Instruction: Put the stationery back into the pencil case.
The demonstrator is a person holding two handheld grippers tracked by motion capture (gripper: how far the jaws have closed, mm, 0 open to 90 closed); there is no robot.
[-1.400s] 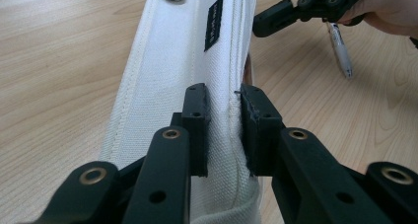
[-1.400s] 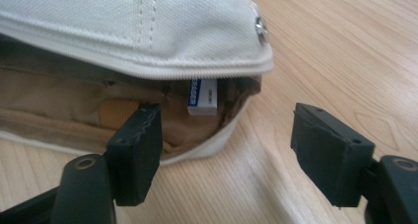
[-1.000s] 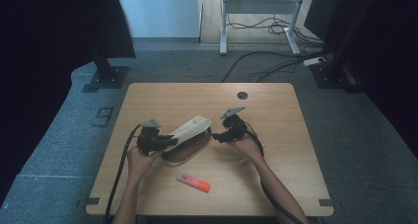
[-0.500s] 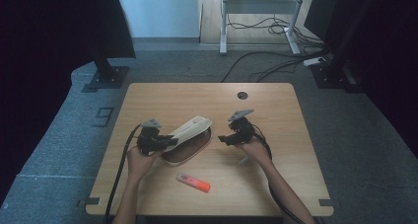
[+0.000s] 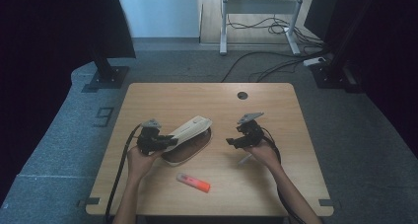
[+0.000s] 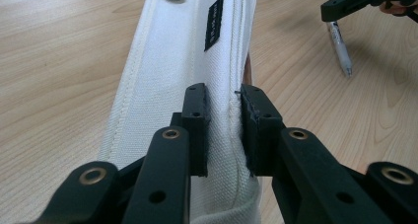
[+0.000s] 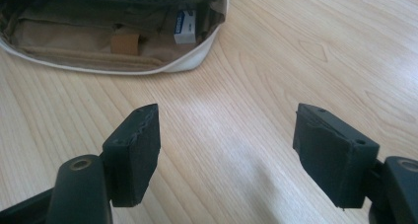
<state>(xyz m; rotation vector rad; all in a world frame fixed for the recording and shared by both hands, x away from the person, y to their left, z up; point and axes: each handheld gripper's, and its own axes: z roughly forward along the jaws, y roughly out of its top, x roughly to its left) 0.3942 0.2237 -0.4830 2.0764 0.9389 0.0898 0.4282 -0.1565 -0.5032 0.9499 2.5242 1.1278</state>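
The person's left hand (image 5: pixel 140 161) comes in from the bottom of the high view, forearm angled up and slightly inward, and holds the left tongs (image 5: pixel 165 141) level, pointing toward the right of that view. These tongs are clamped on the edge of the white flap (image 6: pixel 192 61) of a white pouch (image 5: pixel 190 144), lifting the flap so the pouch stands open near the middle of the wooden surface (image 5: pixel 276 100). In the left gripper view the two black pads pinch the seam of the white fabric between them, with a small black label (image 6: pixel 213 24) farther up the flap.

The right hand (image 5: pixel 263 152) sits to the right of the pouch, well apart from it, with the right tongs (image 5: pixel 234 141) pointing left toward the pouch. Their jaws stand wide with nothing between them; in the right gripper view only bare wood lies in the gap, and beyond it the pouch's open mouth shows a tan lining and a small blue-and-white box (image 7: pixel 185 26) inside.

A pen (image 5: pixel 245 158) lies on the surface just beside the right hand. An orange marker (image 5: pixel 193 182) lies near the front edge, between the two forearms and apart from both. A dark round hole (image 5: pixel 242 95) sits near the far edge of the surface.
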